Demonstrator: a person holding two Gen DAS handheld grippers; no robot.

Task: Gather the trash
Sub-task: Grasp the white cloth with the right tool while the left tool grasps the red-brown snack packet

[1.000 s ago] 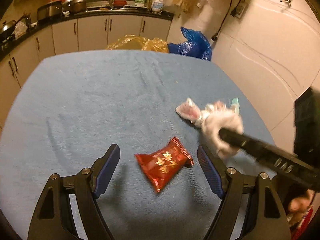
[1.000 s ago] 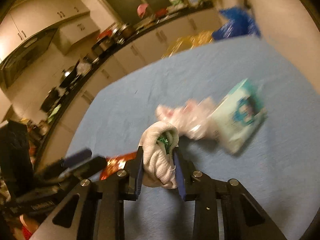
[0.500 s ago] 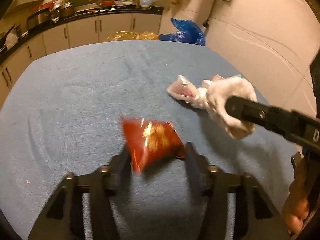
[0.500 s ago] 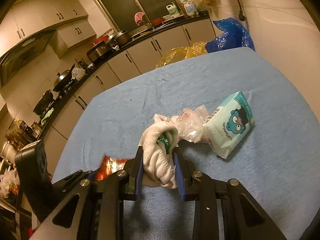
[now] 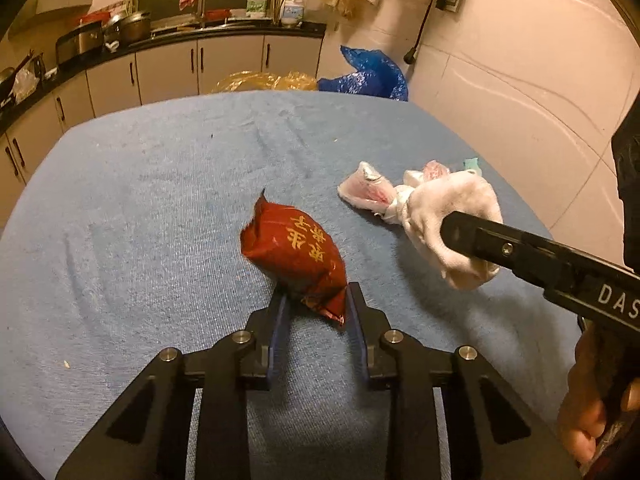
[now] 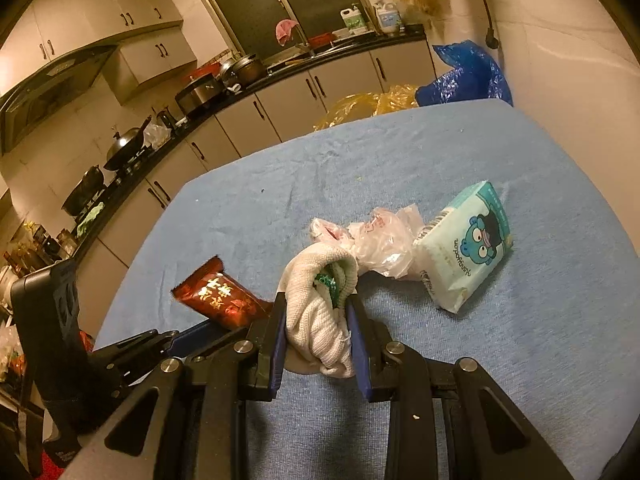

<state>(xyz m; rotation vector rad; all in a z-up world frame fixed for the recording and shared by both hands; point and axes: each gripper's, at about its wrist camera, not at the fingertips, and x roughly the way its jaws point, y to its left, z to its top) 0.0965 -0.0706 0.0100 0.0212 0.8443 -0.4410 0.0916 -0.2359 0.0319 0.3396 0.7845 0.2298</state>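
Bearing gold characters, red snack packet (image 5: 294,256) in left hand-held gripper (image 5: 316,306).

The red snack packet (image 5: 294,254) carries gold Chinese characters across its face, too slanted for me to read for sure. White letters "DAS" show on the black body of the right tongs (image 5: 472,240), cut off at the picture's edge. The pale tissue pack (image 6: 470,246) near the bench's right edge bears a blue cartoon bear and small print running along its side, which I cannot make out.
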